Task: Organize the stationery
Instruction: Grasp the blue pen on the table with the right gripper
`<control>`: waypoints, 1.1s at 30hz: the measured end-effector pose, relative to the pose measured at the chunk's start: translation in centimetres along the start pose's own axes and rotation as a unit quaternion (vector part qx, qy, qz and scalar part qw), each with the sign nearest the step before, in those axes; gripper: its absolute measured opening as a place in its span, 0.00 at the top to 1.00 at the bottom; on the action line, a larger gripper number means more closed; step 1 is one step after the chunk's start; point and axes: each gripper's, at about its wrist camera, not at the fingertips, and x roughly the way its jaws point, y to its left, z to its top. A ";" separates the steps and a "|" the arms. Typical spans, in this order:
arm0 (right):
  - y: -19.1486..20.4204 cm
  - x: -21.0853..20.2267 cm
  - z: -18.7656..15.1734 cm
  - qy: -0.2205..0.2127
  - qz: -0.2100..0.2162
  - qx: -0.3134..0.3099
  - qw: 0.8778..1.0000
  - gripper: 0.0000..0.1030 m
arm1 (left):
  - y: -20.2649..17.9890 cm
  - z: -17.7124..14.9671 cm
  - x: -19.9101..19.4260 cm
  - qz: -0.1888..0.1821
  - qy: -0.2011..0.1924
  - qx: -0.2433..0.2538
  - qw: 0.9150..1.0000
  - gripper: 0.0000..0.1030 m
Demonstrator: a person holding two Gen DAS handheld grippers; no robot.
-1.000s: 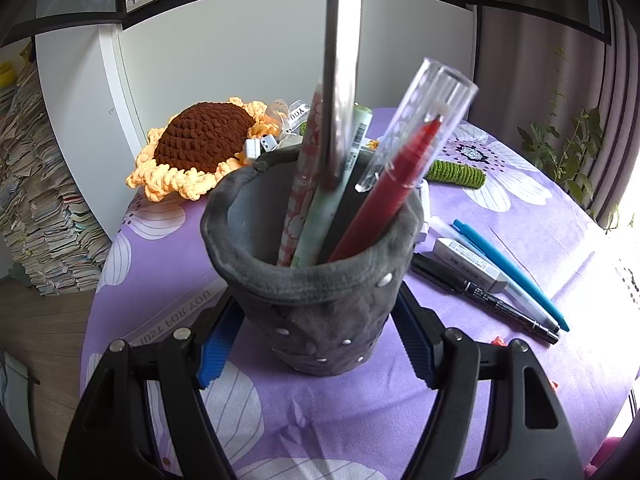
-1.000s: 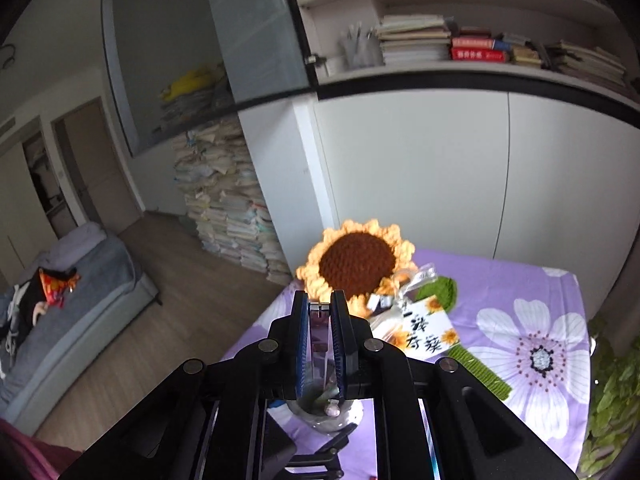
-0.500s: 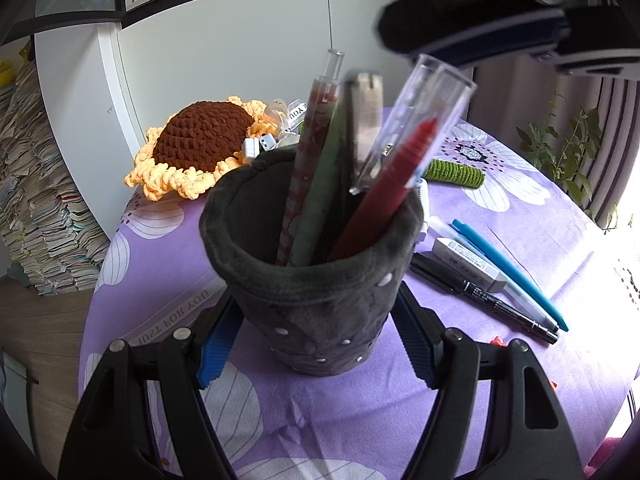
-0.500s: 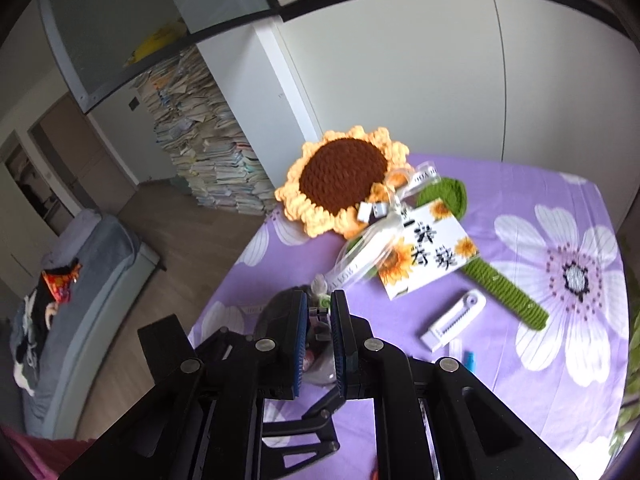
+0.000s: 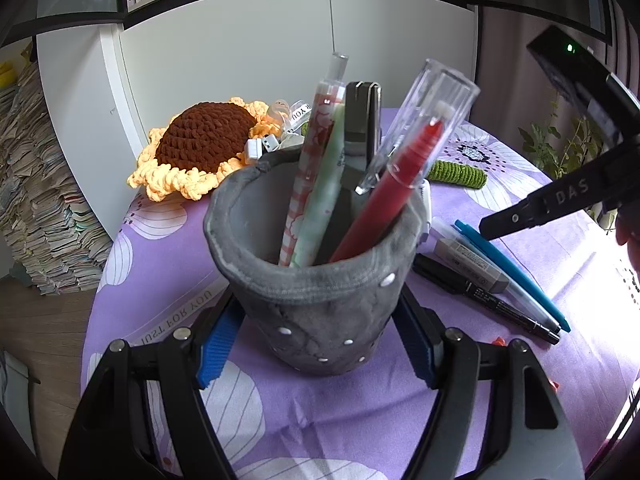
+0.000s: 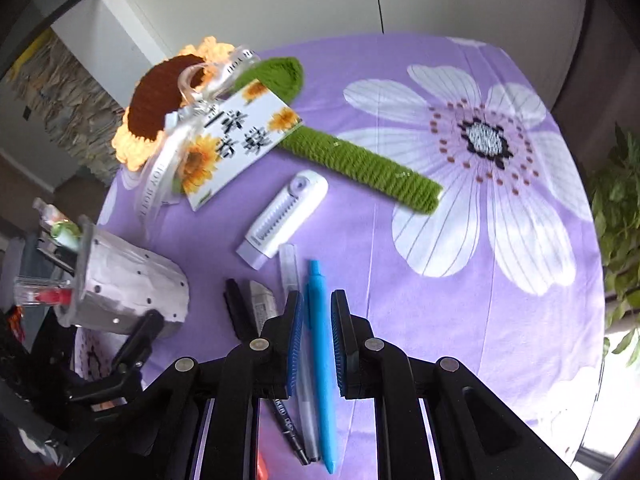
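Note:
My left gripper (image 5: 316, 340) is shut on the grey felt pen holder (image 5: 320, 300), which stands upright on the purple tablecloth. It holds a red pen (image 5: 392, 192), a checked pen, a pale green pen and a grey metal piece (image 5: 362, 120). My right gripper (image 6: 314, 308) is open and empty, hovering above a blue pen (image 6: 320, 344) that lies between its fingers. The blue pen also shows in the left wrist view (image 5: 512, 268). Beside it lie a clear pen (image 6: 294, 292), a black marker (image 6: 240, 312) and an eraser (image 5: 472, 264).
A crocheted sunflower (image 6: 168, 96) with a green stem (image 6: 360, 164) and a card (image 6: 240, 140) lies at the table's far side. A white correction tape (image 6: 284, 212) lies near the pens. The right gripper's body (image 5: 560, 196) hangs right of the holder. A plant stands beyond the right edge.
My right gripper let go of the grey metal piece in the holder, then moved away to the right and down over the blue pen. The left gripper kept still.

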 end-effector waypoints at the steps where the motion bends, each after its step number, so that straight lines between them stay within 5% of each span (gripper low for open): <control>1: -0.3 0.3 -0.1 0.003 0.004 0.005 1.000 0.87 | 0.0 0.0 0.0 0.000 0.001 0.000 1.000 0.30; 17: 1.3 2.1 1.0 0.005 -0.023 -0.036 0.999 0.87 | 0.1 0.1 0.3 0.000 0.003 -0.002 1.000 0.30; 24: -0.8 1.3 0.8 0.005 -0.061 -0.003 0.998 0.87 | -0.1 0.0 0.0 0.000 0.000 -0.001 1.000 0.30; 33: -2.4 1.1 1.2 0.013 -0.049 0.038 0.998 0.87 | -0.2 0.0 0.0 0.001 0.000 -0.001 1.000 0.30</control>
